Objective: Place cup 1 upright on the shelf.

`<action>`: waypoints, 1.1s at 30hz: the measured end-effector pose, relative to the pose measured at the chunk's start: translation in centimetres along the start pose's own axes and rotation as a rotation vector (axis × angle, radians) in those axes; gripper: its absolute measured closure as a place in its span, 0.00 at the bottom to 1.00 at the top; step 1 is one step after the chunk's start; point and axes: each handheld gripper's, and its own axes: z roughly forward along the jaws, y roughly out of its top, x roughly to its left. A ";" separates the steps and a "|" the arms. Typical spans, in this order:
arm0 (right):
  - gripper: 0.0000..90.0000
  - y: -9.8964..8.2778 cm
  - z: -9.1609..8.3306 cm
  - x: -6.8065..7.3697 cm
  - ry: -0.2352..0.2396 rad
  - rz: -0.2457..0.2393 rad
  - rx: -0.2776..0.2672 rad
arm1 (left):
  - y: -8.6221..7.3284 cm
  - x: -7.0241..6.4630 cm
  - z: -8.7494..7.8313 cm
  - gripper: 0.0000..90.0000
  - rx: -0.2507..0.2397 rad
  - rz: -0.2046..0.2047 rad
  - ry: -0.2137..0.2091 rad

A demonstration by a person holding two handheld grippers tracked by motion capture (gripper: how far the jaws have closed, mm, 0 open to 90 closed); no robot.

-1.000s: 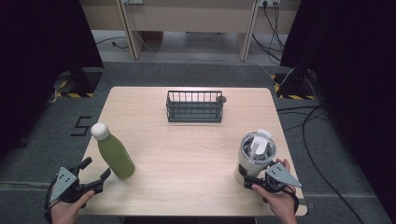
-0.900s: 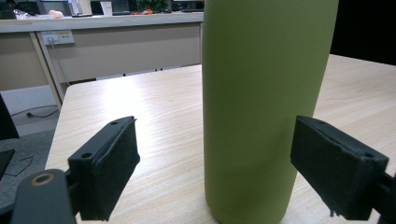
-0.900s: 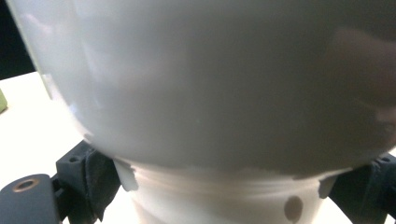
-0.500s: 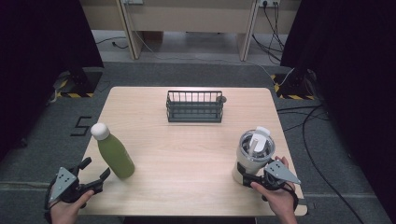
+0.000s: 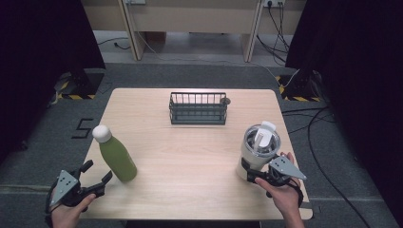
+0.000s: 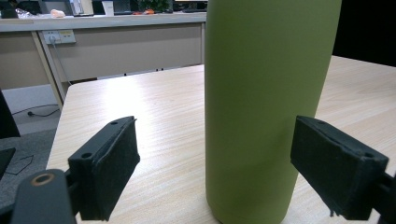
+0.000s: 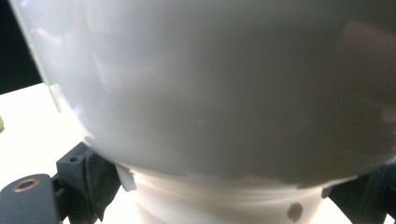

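High view: the wire basket (image 5: 197, 108) (far beyond both sets of fingers) holds nothing yet. The right gripper (image 5: 264, 174) clasps the white tumbler (image 5: 259, 151); the left gripper (image 5: 97, 176), spread wide, brackets the green bottle (image 5: 117, 156) untouched.

A basket (image 5: 197, 108) is set at the far middle of the table (image 5: 190, 156). A bottle (image 5: 115, 154) is stood upright near the front left corner, a tumbler (image 5: 258, 151) near the front right, the two well apart. The left gripper (image 5: 92, 183) is held just before the bottle; the right gripper (image 5: 256, 173) is placed at the tumbler's base, apparently touching it.
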 end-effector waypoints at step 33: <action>0.11 4.4 4.5 -0.6 -0.018 0.003 -0.056 | 0.0 0.1 -0.1 0.16 0.003 -0.008 0.009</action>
